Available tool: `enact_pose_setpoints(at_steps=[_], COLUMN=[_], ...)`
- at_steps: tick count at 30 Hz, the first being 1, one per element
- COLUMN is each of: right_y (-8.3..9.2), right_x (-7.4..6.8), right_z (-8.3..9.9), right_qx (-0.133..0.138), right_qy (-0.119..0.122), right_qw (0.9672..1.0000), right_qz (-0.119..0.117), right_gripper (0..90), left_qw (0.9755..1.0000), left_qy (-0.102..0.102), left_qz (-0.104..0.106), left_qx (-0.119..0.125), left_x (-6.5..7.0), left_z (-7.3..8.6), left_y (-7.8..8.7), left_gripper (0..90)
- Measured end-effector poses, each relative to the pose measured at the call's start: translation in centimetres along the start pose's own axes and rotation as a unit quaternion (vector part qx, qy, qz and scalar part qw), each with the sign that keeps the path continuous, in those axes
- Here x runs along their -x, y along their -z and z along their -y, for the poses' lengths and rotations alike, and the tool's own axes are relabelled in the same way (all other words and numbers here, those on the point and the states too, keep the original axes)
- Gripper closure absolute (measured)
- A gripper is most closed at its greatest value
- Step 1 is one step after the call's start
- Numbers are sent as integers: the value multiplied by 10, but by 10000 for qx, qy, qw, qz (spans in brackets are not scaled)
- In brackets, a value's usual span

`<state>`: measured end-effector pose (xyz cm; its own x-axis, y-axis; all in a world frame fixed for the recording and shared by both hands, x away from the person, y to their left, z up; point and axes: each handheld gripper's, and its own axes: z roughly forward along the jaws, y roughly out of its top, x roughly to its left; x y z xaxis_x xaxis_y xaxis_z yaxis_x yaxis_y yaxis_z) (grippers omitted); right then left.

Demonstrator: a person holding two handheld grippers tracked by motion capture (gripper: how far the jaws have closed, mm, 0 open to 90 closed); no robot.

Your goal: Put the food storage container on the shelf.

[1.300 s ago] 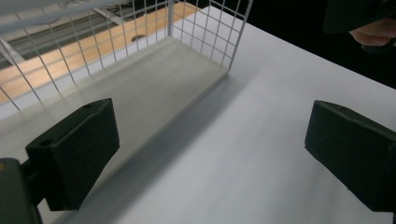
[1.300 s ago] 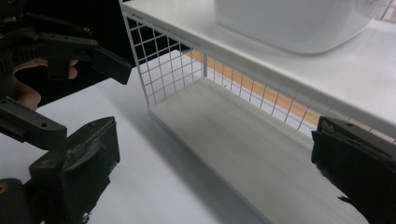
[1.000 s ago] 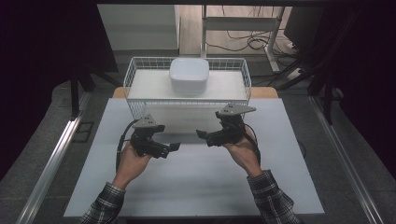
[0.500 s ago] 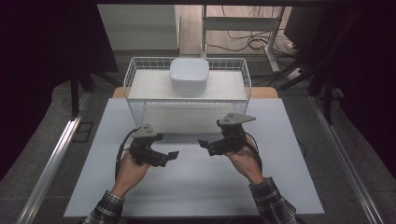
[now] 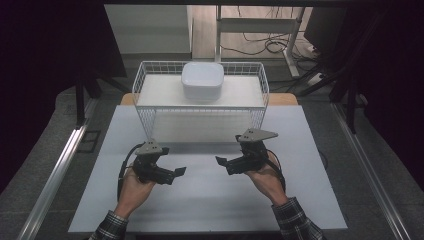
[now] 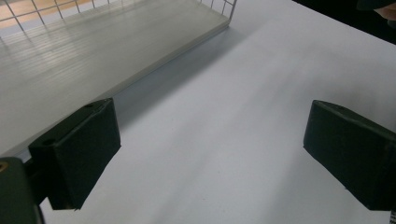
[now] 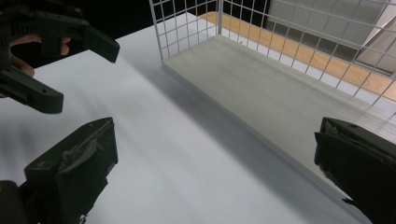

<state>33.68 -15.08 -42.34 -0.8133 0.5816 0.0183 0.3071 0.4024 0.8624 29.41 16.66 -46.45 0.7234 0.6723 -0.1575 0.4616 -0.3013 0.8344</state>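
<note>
- Both tongs, left (image 5: pixel 176 172) and right (image 5: pixel 221 161), hang released and empty over the bench (image 5: pixel 210 200).
- At 12 o'clock, a wire basket (image 5: pixel 150 117) holds a white bowl (image 5: pixel 202 79) on its upper shelf.

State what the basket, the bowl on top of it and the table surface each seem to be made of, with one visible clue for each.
Basket: probably white-coated metal wire, judging by its thin, straight grid bars.
Bowl: likely white plastic or ceramic; smooth, opaque, rounded corners, and the look leaves it open.
Table surface: a matte pale board or sheet, flat with only a soft sheen.
</note>
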Motion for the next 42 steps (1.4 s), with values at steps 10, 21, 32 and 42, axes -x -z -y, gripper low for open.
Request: enact_pose_setpoints(at_steps=[10, 21, 32, 42], right_y=[7, 14, 21, 33], right_x=[-5, -11, -11, -7], right_z=[11, 23, 40, 56], right_qx=[-64, -133, -236, -297], right_qy=[-5, -14, -3, -99], right_qw=[10000, 9998, 9995, 9992], right_qz=[72, 133, 195, 269], right_gripper=[0, 0, 0, 0], left_qw=[9999, 9998, 9996, 9991], left_qy=[-36, 15, 161, 206], left_qz=[-116, -187, -237, -384], left_qx=[5, 63, 21, -14], left_x=[7, 12, 11, 11], left_z=[10, 26, 45, 57], left_y=[4, 9, 14, 23], left_gripper=[32, 33, 40, 40])
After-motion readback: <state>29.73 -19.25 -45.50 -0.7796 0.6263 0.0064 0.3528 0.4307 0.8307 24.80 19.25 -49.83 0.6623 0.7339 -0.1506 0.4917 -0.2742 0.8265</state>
